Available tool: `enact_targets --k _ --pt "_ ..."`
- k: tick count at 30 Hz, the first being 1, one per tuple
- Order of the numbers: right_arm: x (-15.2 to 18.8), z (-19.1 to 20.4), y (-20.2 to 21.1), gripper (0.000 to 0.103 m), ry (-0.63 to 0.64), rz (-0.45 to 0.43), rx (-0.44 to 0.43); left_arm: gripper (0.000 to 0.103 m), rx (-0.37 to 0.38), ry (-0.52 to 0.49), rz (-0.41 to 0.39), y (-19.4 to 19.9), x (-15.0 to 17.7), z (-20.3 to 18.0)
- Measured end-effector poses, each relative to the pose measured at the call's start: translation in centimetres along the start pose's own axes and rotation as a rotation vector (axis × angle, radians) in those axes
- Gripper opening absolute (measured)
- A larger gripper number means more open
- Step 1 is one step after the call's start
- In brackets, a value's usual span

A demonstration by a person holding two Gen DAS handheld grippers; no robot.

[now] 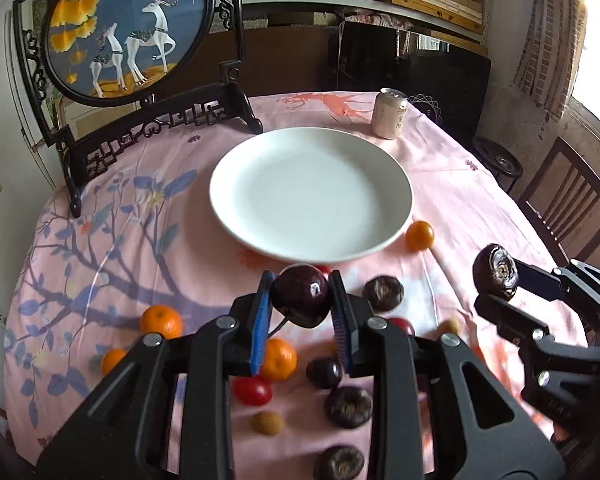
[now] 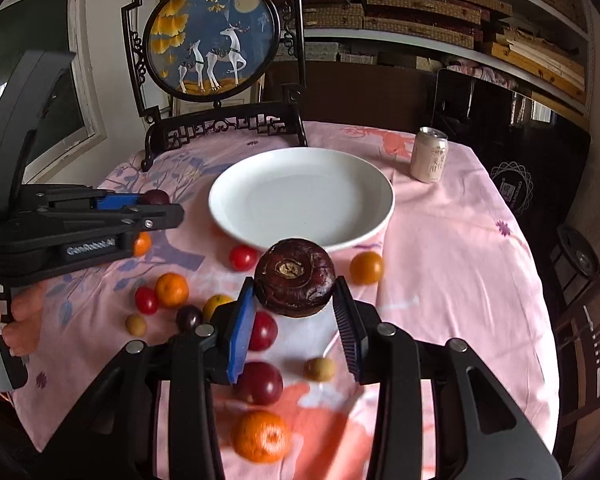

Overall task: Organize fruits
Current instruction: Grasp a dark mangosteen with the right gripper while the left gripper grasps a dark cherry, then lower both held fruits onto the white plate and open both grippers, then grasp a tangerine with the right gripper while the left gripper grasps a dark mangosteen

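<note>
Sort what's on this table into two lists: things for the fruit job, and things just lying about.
Job: white plate; dark plum in left gripper; dark chestnut-like fruit in right gripper; loose oranges and red fruits.

Lying about: drink can; deer screen.

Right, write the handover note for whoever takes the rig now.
Left claw: shut on a smooth dark purple plum, held above the table.
Right claw: shut on a flat, dark brown water chestnut, also lifted.
Round white ceramic plate: nothing in it yet.
Done: both fruits picked.
Left: put both on the plate, then collect the oranges, red tomatoes and other fruit scattered on the pink floral tablecloth.
</note>
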State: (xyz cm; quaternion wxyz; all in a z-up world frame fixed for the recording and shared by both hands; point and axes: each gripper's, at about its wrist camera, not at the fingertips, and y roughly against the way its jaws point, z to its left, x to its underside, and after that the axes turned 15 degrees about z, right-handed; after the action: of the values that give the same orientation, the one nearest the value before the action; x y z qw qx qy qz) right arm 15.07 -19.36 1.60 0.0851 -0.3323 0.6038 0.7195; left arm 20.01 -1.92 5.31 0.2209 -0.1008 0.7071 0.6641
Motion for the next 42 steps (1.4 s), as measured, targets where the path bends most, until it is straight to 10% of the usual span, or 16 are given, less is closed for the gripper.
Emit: enact_targets --k 9,13,16,30,42 --pt "-6.6 -0.6 -9.3 0.039 -0.018 0.144 -0.030 0.028 -0.013 0.106 0.129 -9.6 -7.4 1.3" --pt "-6.9 -1.2 -11.2 0.055 -0.048 0.180 -0.031 0.072 -0.022 0.122 0.131 -10.6 -7.9 1.3" --pt "-6.1 -1.6 -9.6 0.059 -0.056 0.136 -0.029 0.073 -0.015 0.120 0.116 -9.6 -7.3 1.5" --pt "6.9 0.0 -0.4 0.066 -0.031 0.129 -0.060 0.088 -0.040 0.098 0.052 -1.7 6.0 1.7" --pt "9.9 2.7 -3.0 0.066 -0.028 0.244 -0.025 0.089 0.024 0.167 0.121 -1.9 14.3 2.3"
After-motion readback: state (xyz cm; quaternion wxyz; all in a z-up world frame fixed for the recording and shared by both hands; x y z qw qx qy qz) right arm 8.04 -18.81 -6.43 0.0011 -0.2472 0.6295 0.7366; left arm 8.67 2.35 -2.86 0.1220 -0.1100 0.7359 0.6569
